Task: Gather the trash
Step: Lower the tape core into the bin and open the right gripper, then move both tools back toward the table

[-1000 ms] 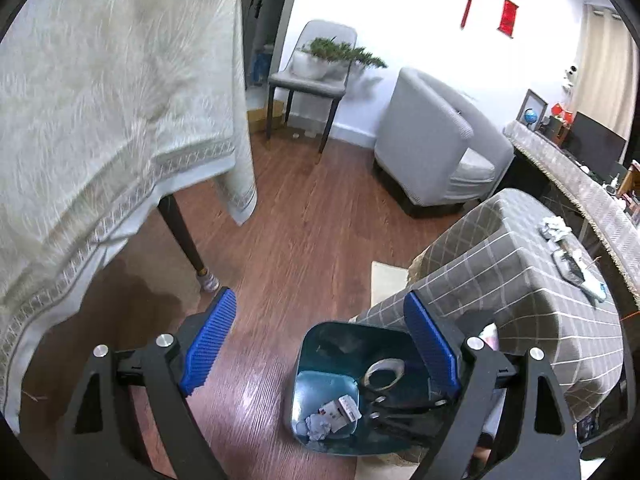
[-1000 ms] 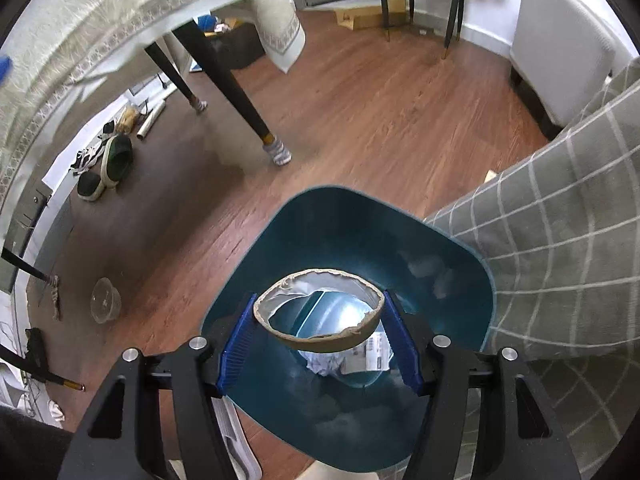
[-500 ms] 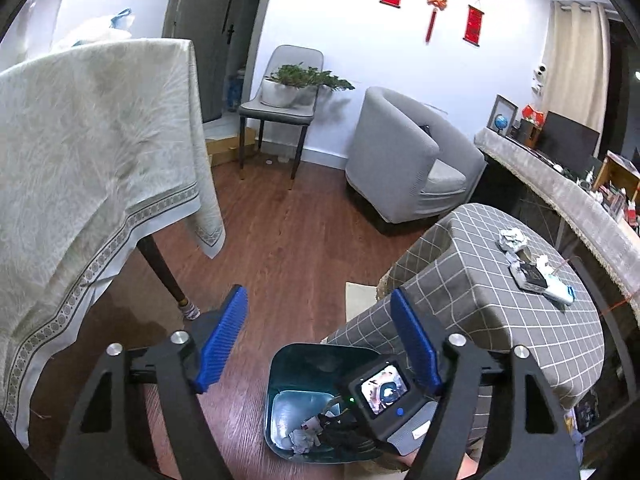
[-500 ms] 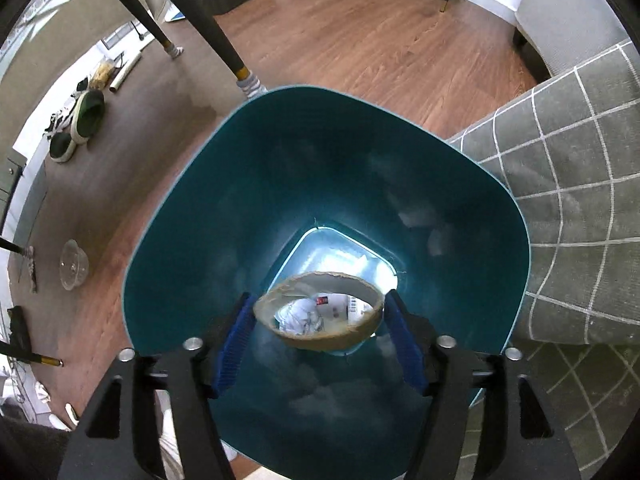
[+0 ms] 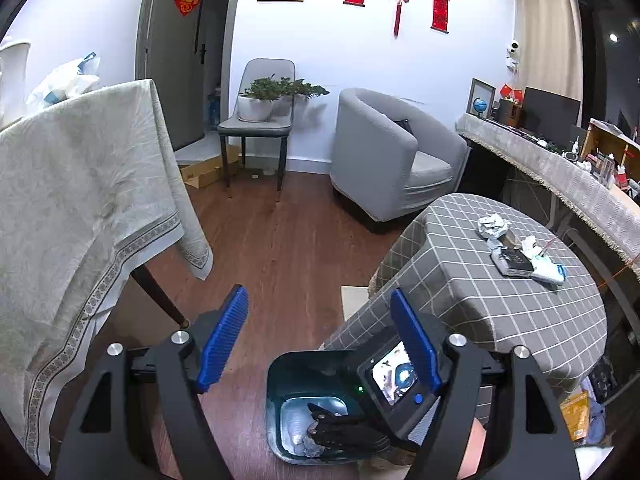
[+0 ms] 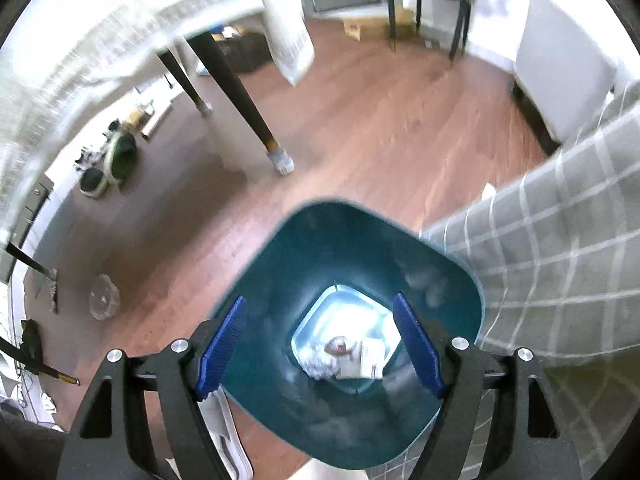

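Observation:
A teal trash bin (image 6: 280, 320) stands on the wood floor beside the grey checked table (image 6: 560, 260). Crumpled paper and other trash (image 6: 344, 356) lie at its bottom. My right gripper (image 6: 320, 344) is open and empty just above the bin's mouth. In the left wrist view the bin (image 5: 280, 384) is low in the middle, with the right gripper's body over it. My left gripper (image 5: 320, 336) is open and empty, higher up. Crumpled paper (image 5: 494, 226) and wrappers (image 5: 548, 270) lie on the checked table (image 5: 500, 312).
A table with a cream cloth (image 5: 80, 200) stands at left, its dark leg (image 6: 236, 96) near the bin. A grey armchair (image 5: 392, 160) and a chair with a plant (image 5: 260, 116) stand at the back. Shoes (image 6: 116, 160) lie on the floor at left.
My right gripper opened and the tape ring it held dropped into the bin. The right gripper then rose. My left gripper tilted upward, showing more of the room.

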`<action>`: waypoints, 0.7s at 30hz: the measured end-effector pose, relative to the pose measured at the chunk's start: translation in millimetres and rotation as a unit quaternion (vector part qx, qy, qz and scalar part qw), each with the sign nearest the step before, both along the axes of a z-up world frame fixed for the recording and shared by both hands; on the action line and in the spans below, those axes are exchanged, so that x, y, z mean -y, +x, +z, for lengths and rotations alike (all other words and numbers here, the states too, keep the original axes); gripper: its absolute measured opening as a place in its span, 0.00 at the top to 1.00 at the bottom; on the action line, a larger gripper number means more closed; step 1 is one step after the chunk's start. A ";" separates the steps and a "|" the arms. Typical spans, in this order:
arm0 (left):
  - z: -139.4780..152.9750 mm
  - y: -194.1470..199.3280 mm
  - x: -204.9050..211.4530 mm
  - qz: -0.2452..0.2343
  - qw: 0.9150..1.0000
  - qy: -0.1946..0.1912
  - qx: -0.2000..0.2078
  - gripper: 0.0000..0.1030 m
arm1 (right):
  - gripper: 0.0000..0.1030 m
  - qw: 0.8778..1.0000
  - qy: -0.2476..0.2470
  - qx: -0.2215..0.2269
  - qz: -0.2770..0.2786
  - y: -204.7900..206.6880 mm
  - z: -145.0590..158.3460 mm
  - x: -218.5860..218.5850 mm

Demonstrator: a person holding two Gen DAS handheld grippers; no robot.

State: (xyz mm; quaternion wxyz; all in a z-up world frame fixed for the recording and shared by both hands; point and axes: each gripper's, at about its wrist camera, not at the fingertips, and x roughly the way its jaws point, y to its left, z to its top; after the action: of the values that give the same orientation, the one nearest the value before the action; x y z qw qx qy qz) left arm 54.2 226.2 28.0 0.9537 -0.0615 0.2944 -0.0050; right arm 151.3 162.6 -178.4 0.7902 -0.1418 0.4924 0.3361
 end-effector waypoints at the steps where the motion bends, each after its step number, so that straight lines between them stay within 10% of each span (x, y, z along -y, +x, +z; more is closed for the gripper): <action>1: 1.1 0.8 0.7 -0.004 1.000 -0.007 -0.004 0.20 | 0.24 1.000 0.007 0.007 0.002 -0.9 8.2 1.8; 21: 8.0 22.5 13.1 0.088 0.994 -0.013 -0.059 0.05 | 0.21 0.989 0.096 0.103 -0.055 13.9 125.4 85.6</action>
State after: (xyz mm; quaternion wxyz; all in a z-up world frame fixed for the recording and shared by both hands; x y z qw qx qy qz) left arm 76.7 213.1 36.0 0.9304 -0.1002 0.3437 0.0790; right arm 165.1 77.0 -52.9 0.8639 -0.0714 0.3812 0.3213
